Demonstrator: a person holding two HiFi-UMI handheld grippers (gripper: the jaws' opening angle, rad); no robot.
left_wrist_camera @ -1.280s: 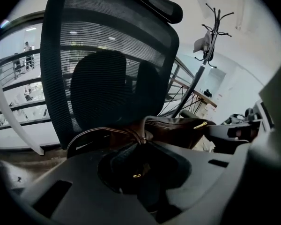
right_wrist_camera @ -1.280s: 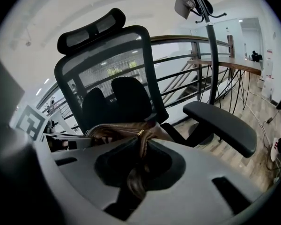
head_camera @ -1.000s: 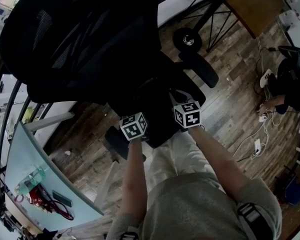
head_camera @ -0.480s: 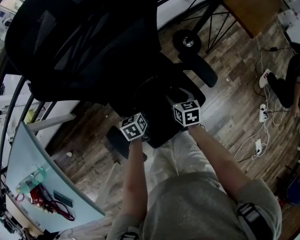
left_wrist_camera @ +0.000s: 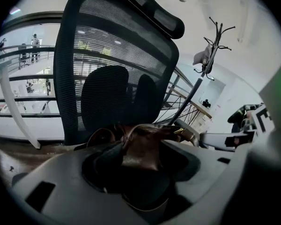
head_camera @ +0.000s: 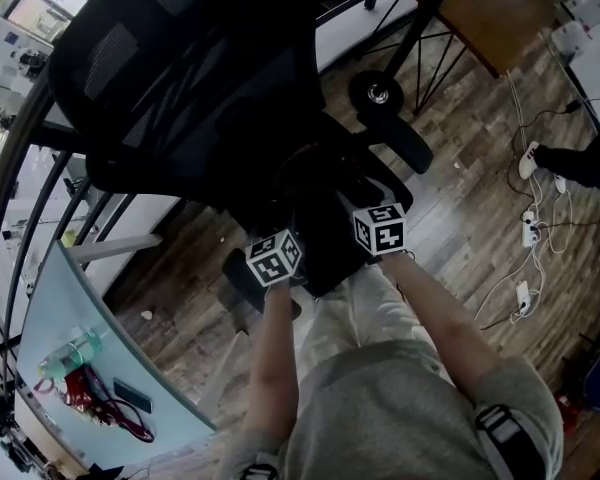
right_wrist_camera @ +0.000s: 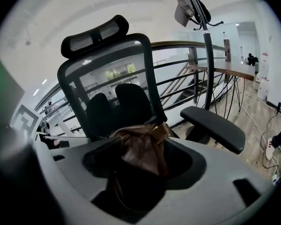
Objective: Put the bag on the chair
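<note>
The left gripper (head_camera: 277,254) and right gripper (head_camera: 379,227) have their jaws opening, with the bag (right_wrist_camera: 141,146) loose between each pair. It seems to rest on the chair (head_camera: 180,98) seat at frame centre, straight ahead of both and about equally near.

- A grey short-sleeved shirt (head_camera: 400,408) covers the torso, and the sleeves end well behind the grippers.
- Pale beige trousers (head_camera: 345,303) show just behind the grippers.
- A dark strap (head_camera: 502,434) with a light buckle crosses the right shoulder.
- The left gripper (head_camera: 273,258) and the right gripper (head_camera: 380,230) each carry a white cube printed with black square markers.
- In the gripper views, each gripper's shell is smooth grey plastic with a rounded hollow and rectangular slots.
</note>
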